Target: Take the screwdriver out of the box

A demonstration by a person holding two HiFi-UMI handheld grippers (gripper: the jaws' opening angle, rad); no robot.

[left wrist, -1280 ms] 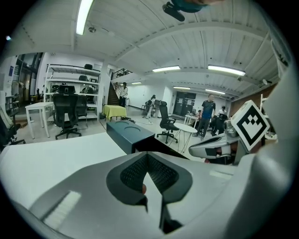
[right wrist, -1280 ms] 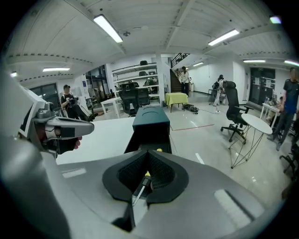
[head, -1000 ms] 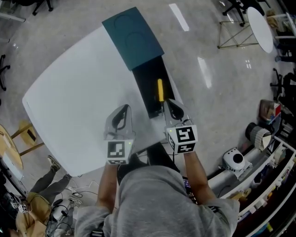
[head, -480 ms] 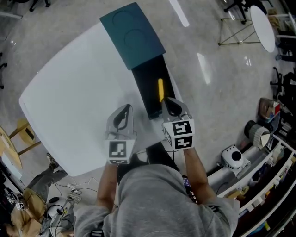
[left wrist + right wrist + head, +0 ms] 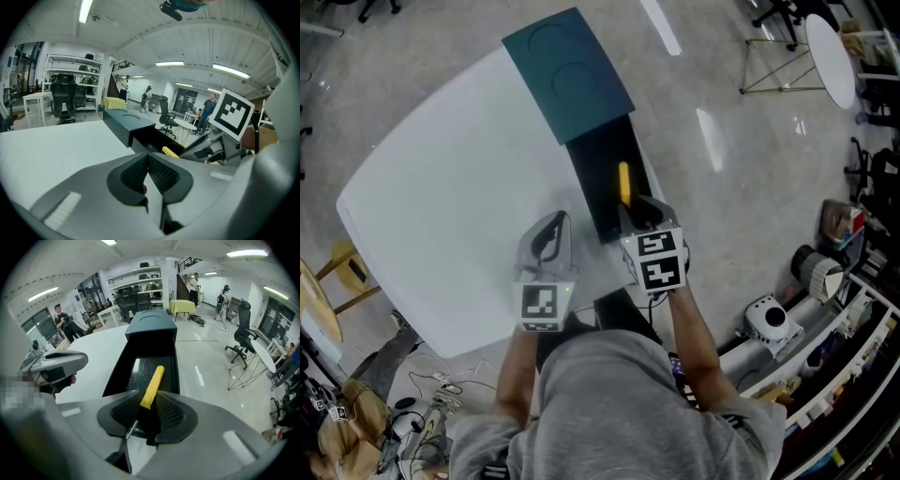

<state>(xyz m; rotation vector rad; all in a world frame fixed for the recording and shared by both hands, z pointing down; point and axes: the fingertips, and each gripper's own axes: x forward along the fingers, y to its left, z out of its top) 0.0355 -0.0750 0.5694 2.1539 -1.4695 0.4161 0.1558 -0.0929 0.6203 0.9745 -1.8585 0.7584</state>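
A long box lies on the white table (image 5: pixel 441 206): a teal sleeve (image 5: pixel 567 75) with a black tray (image 5: pixel 600 183) pulled out toward me. In the tray lies a yellow-handled screwdriver (image 5: pixel 624 183) (image 5: pixel 153 383), its metal shaft pointing toward me. My right gripper (image 5: pixel 639 212) (image 5: pixel 147 411) tips steeply down over the tray's near end. Its jaws are opening, with the near end of the handle between the pads, which stand clear of it. My left gripper (image 5: pixel 546 239) (image 5: pixel 148 171) hovers over the table left of the tray, shut and holding nothing.
The box sits close to the table's right edge, with grey floor beyond it. A round white table (image 5: pixel 827 56) and office chairs stand at the far right. Shelving and equipment (image 5: pixel 787 323) line the lower right. A wooden stool (image 5: pixel 337 281) is at the left.
My right gripper has dipped and tilted more steeply over the tray's near end, by the screwdriver. The left gripper has stayed put.
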